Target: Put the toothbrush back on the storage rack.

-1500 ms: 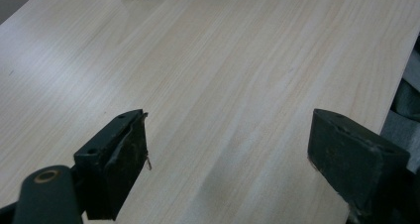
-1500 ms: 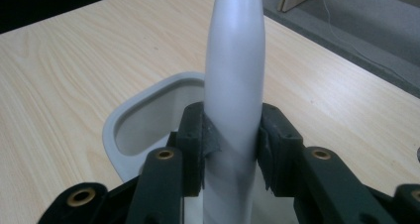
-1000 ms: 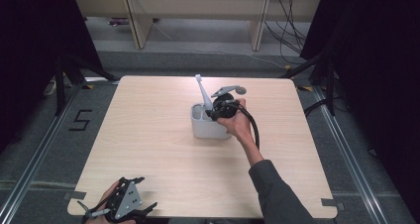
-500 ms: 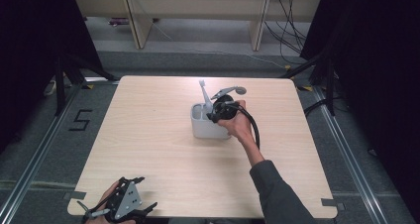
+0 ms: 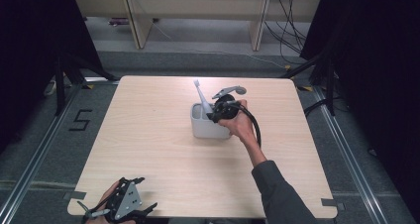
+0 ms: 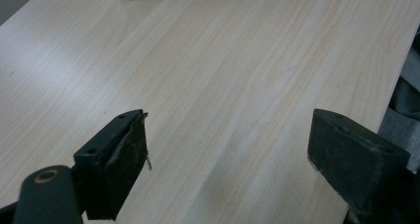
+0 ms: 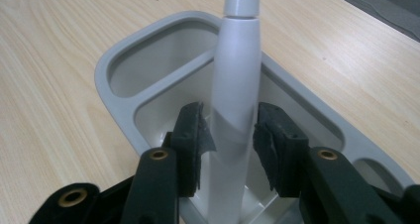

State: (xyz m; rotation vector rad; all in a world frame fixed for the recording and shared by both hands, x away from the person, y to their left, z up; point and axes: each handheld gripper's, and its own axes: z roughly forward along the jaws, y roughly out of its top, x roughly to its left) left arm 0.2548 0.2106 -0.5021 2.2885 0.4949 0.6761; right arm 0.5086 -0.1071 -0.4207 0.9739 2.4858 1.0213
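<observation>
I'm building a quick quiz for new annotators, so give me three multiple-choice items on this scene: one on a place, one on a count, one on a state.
1. Where does the left gripper sit?
A. at the table's near left edge
B. over the holder
C. at the far right corner

2. How many openings does the grey holder show in the right gripper view?
A. one
B. three
C. six

3. How do the right gripper's jaws stand?
A. wide apart over bare wood
B. closed on the grey handle
C. closed on the holder's rim

Answers:
1 A, the high view shows it low at the table's near left edge.
2 B, two openings and part of a third show.
3 B, both pads press the handle, which stands in the middle opening.
</observation>
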